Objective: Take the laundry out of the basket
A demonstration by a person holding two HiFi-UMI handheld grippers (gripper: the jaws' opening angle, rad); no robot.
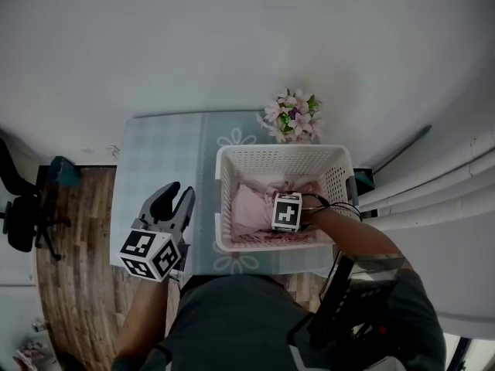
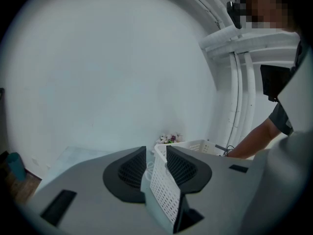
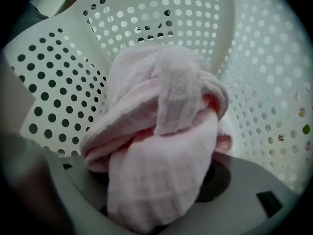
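Note:
A white perforated laundry basket (image 1: 282, 152) stands on the right part of the table, and it shows in the left gripper view beyond the jaws (image 2: 195, 146). Pink cloth laundry (image 1: 247, 211) lies bunched inside it. My right gripper (image 3: 156, 180) points steeply down into the basket, its jaws closed round a fold of the pink laundry (image 3: 161, 131); its marker cube (image 1: 287, 211) hides the fingertips in the head view. My left gripper (image 1: 176, 195) hovers over the table left of the basket, open with nothing between its fingers (image 2: 156, 153).
The pale checked table (image 1: 162, 153) has a pot of pink flowers (image 1: 292, 117) behind the basket. A white wall is beyond. White pipes (image 1: 433, 195) run at the right. An office chair (image 1: 23, 215) and a teal object (image 1: 62, 171) stand on the wood floor at the left.

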